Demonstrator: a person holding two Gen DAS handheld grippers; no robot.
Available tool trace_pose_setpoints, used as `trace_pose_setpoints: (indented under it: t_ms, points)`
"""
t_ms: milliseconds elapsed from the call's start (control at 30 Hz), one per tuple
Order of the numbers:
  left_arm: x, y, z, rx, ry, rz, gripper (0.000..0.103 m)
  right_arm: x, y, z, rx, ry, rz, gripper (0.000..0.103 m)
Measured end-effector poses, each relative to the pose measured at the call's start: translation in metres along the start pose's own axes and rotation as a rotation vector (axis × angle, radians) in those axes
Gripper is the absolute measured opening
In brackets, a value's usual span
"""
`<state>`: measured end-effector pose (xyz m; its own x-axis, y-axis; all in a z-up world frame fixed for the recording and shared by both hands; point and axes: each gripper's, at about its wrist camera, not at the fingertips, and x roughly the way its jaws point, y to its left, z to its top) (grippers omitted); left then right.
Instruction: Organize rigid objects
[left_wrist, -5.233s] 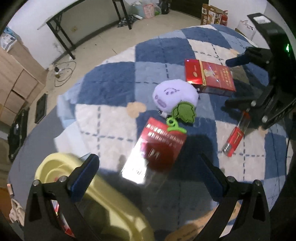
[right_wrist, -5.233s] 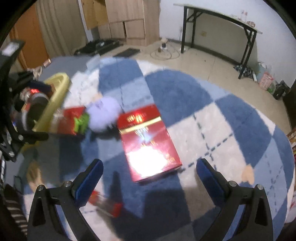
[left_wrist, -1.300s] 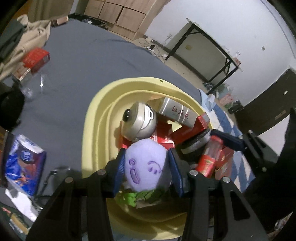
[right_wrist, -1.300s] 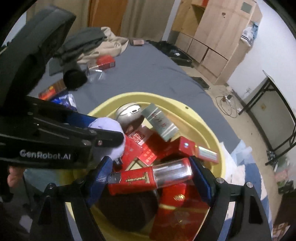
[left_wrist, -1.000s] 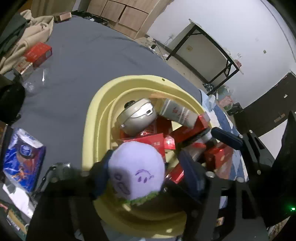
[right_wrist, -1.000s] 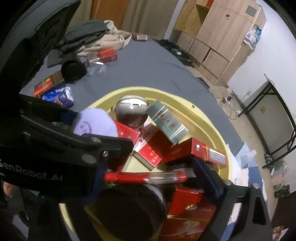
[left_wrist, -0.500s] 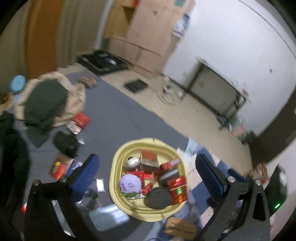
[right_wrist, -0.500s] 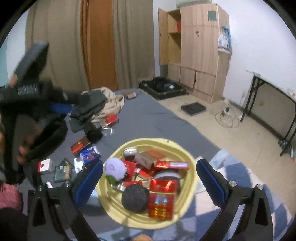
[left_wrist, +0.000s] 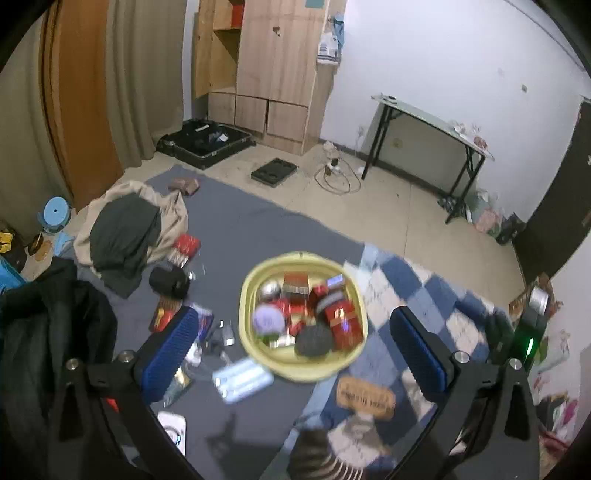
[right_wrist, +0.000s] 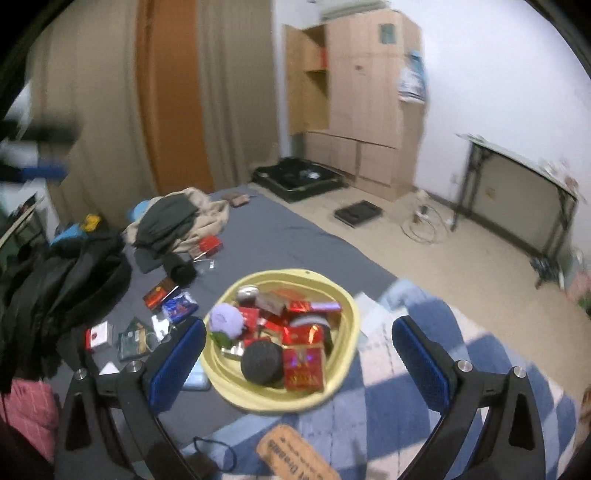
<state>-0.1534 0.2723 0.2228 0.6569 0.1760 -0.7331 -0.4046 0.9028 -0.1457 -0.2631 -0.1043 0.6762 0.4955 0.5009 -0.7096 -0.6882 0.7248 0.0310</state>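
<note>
A yellow basin (left_wrist: 251, 354) sits on the floor where the grey mat meets the blue checked rug; it also shows in the right wrist view (right_wrist: 349, 343). In it lie a purple plush toy (left_wrist: 268, 319) (right_wrist: 226, 319), several red boxes (left_wrist: 343, 325) (right_wrist: 303, 373), a silver round object (left_wrist: 269, 289) and a dark round object (left_wrist: 314, 341) (right_wrist: 261, 361). My left gripper (left_wrist: 293, 354) is open and empty, high above the basin. My right gripper (right_wrist: 298, 363) is open and empty, also high above it.
Small packets and boxes (right_wrist: 170, 301) lie scattered on the grey mat (left_wrist: 258, 229) left of the basin. A pile of clothes (left_wrist: 125, 229) lies further left. A tan label (left_wrist: 365, 395) lies on the checked rug (left_wrist: 424, 291). A wardrobe (left_wrist: 273, 74) and folding table (left_wrist: 428, 125) stand at the walls.
Both grippers have let go of the plush toy and the red tube into the basin, opened wide and risen far above the floor. The basin now looks small below them.
</note>
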Motion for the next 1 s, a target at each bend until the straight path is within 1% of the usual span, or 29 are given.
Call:
trace_pose_setpoints:
  t_ms: [100,200,233,267,333,400,500,567,633,667,700,733,800,833,867,900,1000]
  points:
    - [-0.005,0.005,-0.024,-0.007,0.032,-0.011,0.103,-0.02,0.006,-0.004,0.043,0.024,-0.037,0.103]
    - [-0.013,0.0,-0.05,0.047,0.054,-0.002,0.103,-0.053,0.021,-0.002,0.029,0.025,-0.088,0.103]
    - [-0.018,-0.002,-0.056,0.059,0.054,-0.006,0.103,-0.064,0.028,-0.002,0.018,0.023,-0.107,0.103]
    - [-0.024,-0.005,-0.063,0.066,0.054,-0.027,0.103,-0.074,0.034,-0.002,0.01,0.025,-0.118,0.103]
    - [-0.035,-0.01,-0.068,0.059,0.037,-0.045,0.103,-0.1,0.047,-0.004,-0.018,0.034,-0.139,0.103]
    - [-0.038,-0.018,-0.068,0.073,0.021,-0.038,0.103,-0.119,0.056,-0.006,-0.043,0.021,-0.148,0.103]
    - [-0.028,-0.03,-0.065,0.099,0.02,-0.03,0.103,-0.134,0.064,-0.012,-0.086,-0.017,-0.17,0.103]
    - [-0.014,-0.03,-0.069,0.071,0.025,-0.014,0.103,-0.126,0.061,-0.023,-0.098,-0.022,-0.185,0.103]
    - [0.006,-0.024,-0.077,0.0,0.046,-0.021,0.103,-0.109,0.057,-0.034,-0.09,0.005,-0.202,0.103]
    - [0.019,-0.018,-0.084,-0.04,0.045,-0.042,0.103,-0.1,0.054,-0.039,-0.085,0.015,-0.179,0.103]
    - [0.03,-0.015,-0.091,-0.058,0.043,-0.041,0.103,-0.091,0.05,-0.044,-0.086,0.007,-0.156,0.103]
    - [0.039,-0.014,-0.096,-0.062,0.043,-0.034,0.103,-0.076,0.043,-0.055,-0.093,-0.014,-0.127,0.103]
    - [0.071,-0.017,-0.112,-0.02,0.042,0.001,0.103,-0.051,0.032,-0.071,-0.109,-0.017,-0.096,0.103]
    - [0.086,-0.019,-0.119,0.006,0.041,0.026,0.103,-0.032,0.026,-0.08,-0.115,0.012,-0.085,0.103]
    - [0.112,-0.023,-0.131,0.034,0.051,0.065,0.103,-0.012,0.02,-0.086,-0.12,0.047,-0.077,0.103]
    - [0.129,-0.023,-0.138,0.033,0.062,0.075,0.103,0.006,0.015,-0.093,-0.123,0.066,-0.072,0.103]
    - [0.187,-0.023,-0.16,-0.031,0.085,0.045,0.103,0.055,-0.002,-0.114,-0.109,0.083,-0.054,0.103]
